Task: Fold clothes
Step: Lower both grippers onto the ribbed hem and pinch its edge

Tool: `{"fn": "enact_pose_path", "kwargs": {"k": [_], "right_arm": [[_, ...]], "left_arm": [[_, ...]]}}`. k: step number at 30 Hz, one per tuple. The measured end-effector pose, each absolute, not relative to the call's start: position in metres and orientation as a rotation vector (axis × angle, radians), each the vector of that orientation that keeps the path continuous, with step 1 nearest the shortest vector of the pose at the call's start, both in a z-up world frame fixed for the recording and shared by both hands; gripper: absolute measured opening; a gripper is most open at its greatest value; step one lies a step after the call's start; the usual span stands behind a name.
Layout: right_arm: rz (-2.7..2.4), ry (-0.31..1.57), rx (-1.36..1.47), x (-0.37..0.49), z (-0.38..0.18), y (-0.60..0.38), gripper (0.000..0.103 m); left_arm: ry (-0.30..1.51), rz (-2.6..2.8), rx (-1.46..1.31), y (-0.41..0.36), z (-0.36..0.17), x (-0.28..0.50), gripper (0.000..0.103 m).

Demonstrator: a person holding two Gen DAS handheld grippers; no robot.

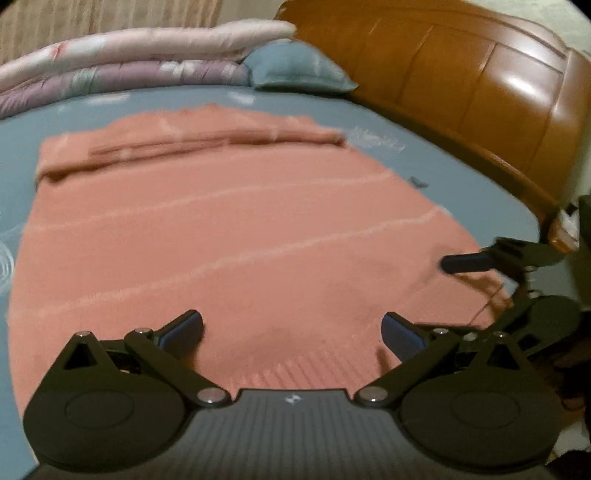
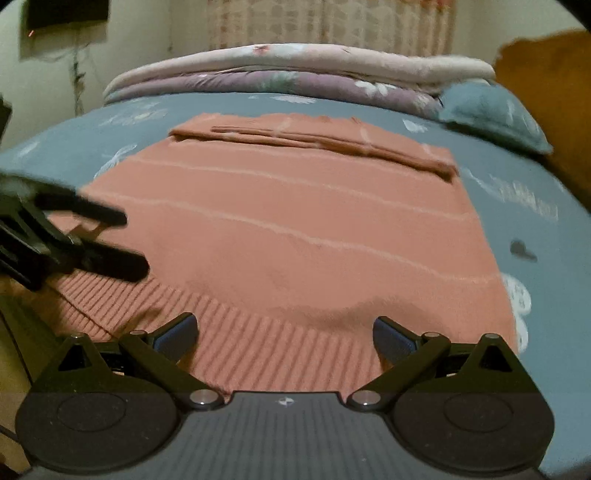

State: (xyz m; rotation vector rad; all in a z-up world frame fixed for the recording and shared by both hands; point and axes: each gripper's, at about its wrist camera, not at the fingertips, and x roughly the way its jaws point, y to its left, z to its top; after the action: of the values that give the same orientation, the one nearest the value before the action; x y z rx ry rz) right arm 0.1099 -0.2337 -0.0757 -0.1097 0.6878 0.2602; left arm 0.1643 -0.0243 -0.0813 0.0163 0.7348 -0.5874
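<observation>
A salmon-pink knitted sweater (image 1: 229,229) (image 2: 295,229) with thin pale stripes lies flat on the blue bed sheet (image 1: 461,177) (image 2: 517,206). Its sleeves are folded across the far end, and its ribbed hem (image 2: 236,332) is nearest to me. My left gripper (image 1: 291,328) hovers open over the hem, with nothing between its fingers. It also shows at the left of the right wrist view, where the left gripper (image 2: 133,243) stands open above the hem's corner. My right gripper (image 2: 286,332) is open over the hem too. In the left wrist view the right gripper (image 1: 454,291) sits at the sweater's right corner.
Folded pink and purple quilts (image 1: 140,55) (image 2: 295,70) are stacked at the bed's far side beside a blue pillow (image 1: 299,66) (image 2: 495,114). A wooden headboard (image 1: 480,81) runs along the right. A curtain (image 2: 332,22) hangs behind the bed.
</observation>
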Motion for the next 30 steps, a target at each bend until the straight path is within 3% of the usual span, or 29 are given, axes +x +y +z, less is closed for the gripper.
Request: {"fn": "enact_pose_path", "kwargs": {"k": [8,15,18,30], "right_arm": [[0.273,0.637,-0.083,0.096,-0.082,-0.248,0.103],[0.306,0.591,-0.125,0.118,-0.067,-0.236,0.103],[0.288,0.661,-0.099,0.128,-0.077,-0.241,0.103],[0.207,0.559,0.005,0.099,-0.067,-0.29,0.103]], "left_arm": [[0.767,-0.549,-0.001,-0.001,-0.079,0.112,0.102],[0.727,-0.524,0.061,-0.012,-0.071,0.127,0.102],[0.742,-0.502,0.061,-0.012,-0.078,0.121,0.102],[0.73,-0.433,0.129,-0.013,-0.077,0.11,0.102]]}}
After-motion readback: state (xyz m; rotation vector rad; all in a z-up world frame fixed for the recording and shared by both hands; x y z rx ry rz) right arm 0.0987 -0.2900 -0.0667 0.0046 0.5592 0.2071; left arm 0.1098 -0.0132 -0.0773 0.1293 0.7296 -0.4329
